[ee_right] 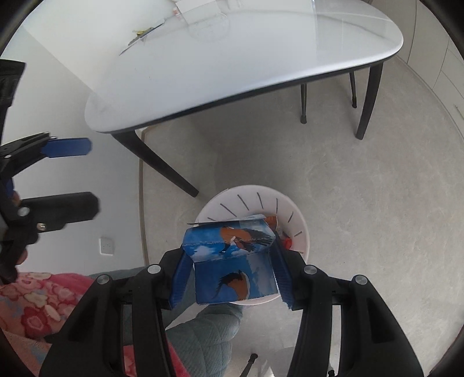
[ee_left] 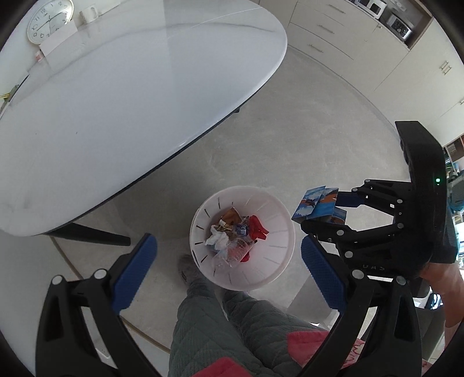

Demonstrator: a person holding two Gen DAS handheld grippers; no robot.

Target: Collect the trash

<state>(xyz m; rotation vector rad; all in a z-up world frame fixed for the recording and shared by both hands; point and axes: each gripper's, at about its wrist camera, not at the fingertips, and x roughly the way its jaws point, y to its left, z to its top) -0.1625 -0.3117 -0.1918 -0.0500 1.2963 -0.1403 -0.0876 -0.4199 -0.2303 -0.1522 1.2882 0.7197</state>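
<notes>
A white slotted waste bin stands on the floor below both grippers and holds crumpled wrappers, white paper and clear plastic. My left gripper is open and empty, high above the bin. My right gripper is shut on a blue carton with a bird print, held above the bin. In the left wrist view the right gripper holds the carton just right of the bin's rim. In the right wrist view the left gripper shows open at the left.
A white oval table on dark legs stands beside the bin, with a clock, a mug and papers at its far end. The person's legs stand right by the bin. Cabinets line the far wall.
</notes>
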